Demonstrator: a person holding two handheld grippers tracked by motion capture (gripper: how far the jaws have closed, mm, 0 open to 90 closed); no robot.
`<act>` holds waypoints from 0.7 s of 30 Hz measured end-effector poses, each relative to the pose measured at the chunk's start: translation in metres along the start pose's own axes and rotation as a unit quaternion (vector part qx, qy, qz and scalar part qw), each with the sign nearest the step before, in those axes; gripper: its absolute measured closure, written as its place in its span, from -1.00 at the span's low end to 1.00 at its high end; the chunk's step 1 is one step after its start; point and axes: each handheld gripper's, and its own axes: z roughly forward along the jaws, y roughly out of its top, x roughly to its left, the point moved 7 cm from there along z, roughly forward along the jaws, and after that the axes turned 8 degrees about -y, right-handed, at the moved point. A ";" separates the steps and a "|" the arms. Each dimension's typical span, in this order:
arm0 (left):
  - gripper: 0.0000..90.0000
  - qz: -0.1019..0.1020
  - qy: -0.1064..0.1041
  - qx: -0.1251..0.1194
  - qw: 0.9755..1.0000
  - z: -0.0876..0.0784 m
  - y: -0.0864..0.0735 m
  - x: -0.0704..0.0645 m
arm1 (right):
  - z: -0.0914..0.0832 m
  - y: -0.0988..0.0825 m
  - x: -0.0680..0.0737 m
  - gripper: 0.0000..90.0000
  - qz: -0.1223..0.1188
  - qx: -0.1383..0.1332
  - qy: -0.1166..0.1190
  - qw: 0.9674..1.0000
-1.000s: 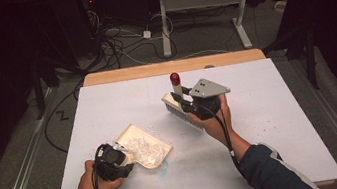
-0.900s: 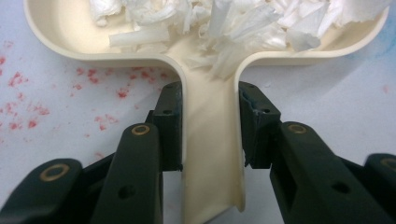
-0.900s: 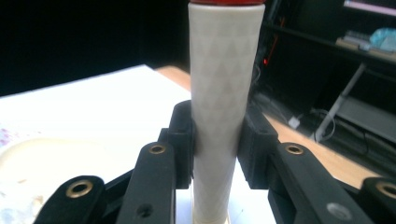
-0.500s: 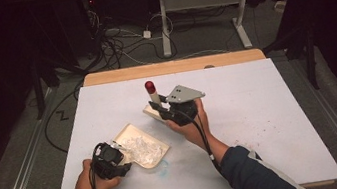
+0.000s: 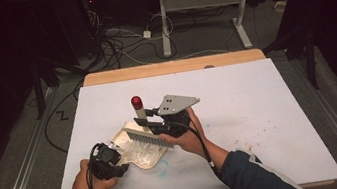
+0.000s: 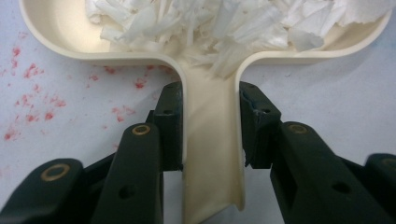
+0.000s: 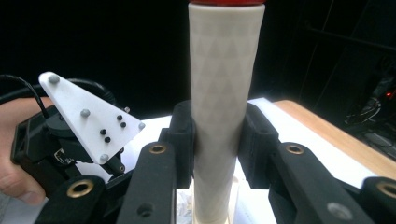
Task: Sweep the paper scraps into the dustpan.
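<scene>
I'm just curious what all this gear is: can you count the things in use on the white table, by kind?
Hand-held grippers: 2, the left gripper and the right gripper
Dustpans: 1, the cream dustpan holding white paper shreds
Brushes: 1, the brush with a red-capped handle
Total: 4

the left hand-held gripper [image 6: 210, 130] is clamping the cream dustpan's handle [image 6: 212, 154], white paper shreds [image 6: 233, 28] lying in the pan on the red-speckled desk [image 6: 70, 107]
</scene>
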 end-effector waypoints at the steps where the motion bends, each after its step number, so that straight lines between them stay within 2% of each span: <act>1: 0.41 -0.003 -0.001 -0.001 1.000 0.000 0.000 0.000 | -0.003 0.001 -0.002 0.56 0.003 -0.001 -0.003 1.000; 7: 0.41 -0.003 0.000 -0.004 1.000 -0.006 -0.005 0.005 | -0.029 0.007 -0.016 0.56 0.004 -0.009 -0.025 1.000; 12: 0.41 -0.002 -0.004 0.003 1.000 -0.013 -0.012 0.010 | -0.058 0.004 -0.024 0.56 0.003 0.001 -0.023 1.000; 16: 0.41 -0.003 0.000 0.007 1.000 -0.018 -0.018 0.013 | -0.081 -0.002 -0.023 0.56 0.011 0.005 0.000 1.000; 21: 0.41 -0.005 -0.001 0.012 1.000 -0.019 -0.024 0.013 | -0.103 -0.008 -0.010 0.56 0.019 0.018 0.044 0.999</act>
